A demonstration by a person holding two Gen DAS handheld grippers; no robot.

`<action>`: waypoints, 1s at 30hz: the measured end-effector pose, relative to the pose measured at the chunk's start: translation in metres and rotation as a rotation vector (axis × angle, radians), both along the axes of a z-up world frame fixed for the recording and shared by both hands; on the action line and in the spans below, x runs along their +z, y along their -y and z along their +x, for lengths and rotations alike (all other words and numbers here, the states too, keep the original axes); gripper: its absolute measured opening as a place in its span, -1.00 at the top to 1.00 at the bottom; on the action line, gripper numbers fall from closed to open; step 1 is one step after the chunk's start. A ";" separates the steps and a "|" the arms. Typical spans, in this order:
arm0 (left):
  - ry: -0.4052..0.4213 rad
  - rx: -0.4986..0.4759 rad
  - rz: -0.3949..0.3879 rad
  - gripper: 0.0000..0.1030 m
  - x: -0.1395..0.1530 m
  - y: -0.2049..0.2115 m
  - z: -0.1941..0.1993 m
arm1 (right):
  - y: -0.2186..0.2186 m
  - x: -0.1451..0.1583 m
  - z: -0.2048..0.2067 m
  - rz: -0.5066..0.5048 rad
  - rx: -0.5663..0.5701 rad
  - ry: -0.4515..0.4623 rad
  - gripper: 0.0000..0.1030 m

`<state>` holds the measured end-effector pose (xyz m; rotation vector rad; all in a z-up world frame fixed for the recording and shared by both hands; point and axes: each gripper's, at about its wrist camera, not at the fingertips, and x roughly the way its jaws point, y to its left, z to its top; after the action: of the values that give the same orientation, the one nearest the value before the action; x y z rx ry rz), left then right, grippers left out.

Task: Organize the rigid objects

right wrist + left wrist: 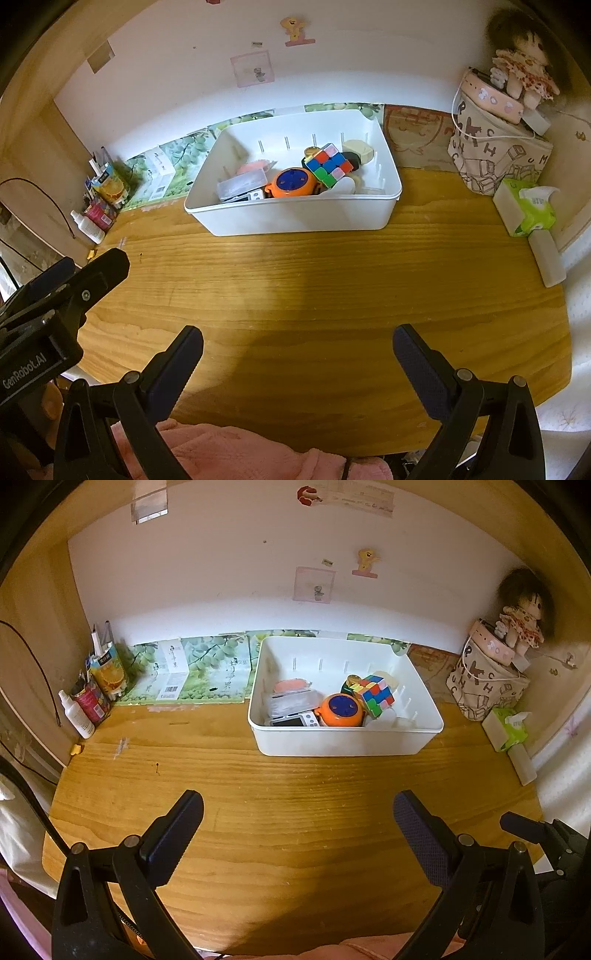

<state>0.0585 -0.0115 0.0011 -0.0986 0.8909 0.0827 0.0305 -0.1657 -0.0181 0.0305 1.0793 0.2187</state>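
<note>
My left tool (297, 814) spread wide, empty, above bare surface (295, 786) | my right tool (297, 349) likewise released, empty | white bin (295, 218) at back of surface holds Rubik's cube (328, 164), orange round toy (293, 183), possibly a small camera (245, 196)

Warm, dim indoor light with a heavy fisheye bend in both views.
We see the wall (221, 590) brightest mid-frame, a soft dark shadow across the wooden desk (314, 295) at lower centre, black vignetting in the corners, and slight blur toward curved edges.
</note>
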 end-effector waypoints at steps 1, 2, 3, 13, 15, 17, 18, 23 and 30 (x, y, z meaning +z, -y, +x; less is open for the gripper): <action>0.000 -0.004 0.001 -0.99 0.000 0.000 0.000 | 0.000 0.000 0.000 0.000 -0.001 0.000 -1.00; 0.000 -0.004 0.003 -0.99 0.000 0.000 0.000 | 0.000 0.000 0.000 0.001 -0.002 -0.002 -1.00; 0.000 -0.005 0.006 -0.99 0.000 0.001 0.000 | 0.000 -0.001 0.000 0.002 -0.002 -0.004 -1.00; 0.003 -0.014 0.012 -0.99 -0.001 0.002 0.001 | -0.001 -0.001 -0.001 0.003 0.005 -0.014 -1.00; 0.003 -0.018 0.014 -0.99 -0.001 0.003 0.001 | -0.002 -0.002 0.000 0.005 0.007 -0.019 -1.00; 0.003 -0.018 0.016 -0.99 -0.001 0.003 0.002 | -0.002 -0.003 0.000 0.006 0.009 -0.023 -1.00; 0.003 -0.017 0.017 -0.99 -0.001 0.003 0.001 | -0.002 -0.003 0.001 0.005 0.009 -0.025 -1.00; 0.003 -0.017 0.021 -0.99 -0.001 0.003 0.001 | -0.003 -0.004 0.002 0.005 0.010 -0.029 -1.00; -0.002 -0.020 0.031 -0.99 -0.001 0.003 0.004 | -0.005 -0.006 0.004 0.001 0.016 -0.039 -1.00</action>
<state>0.0622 -0.0146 -0.0004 -0.0609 0.8920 0.0777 0.0347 -0.1607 -0.0236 0.0275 1.1186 0.2340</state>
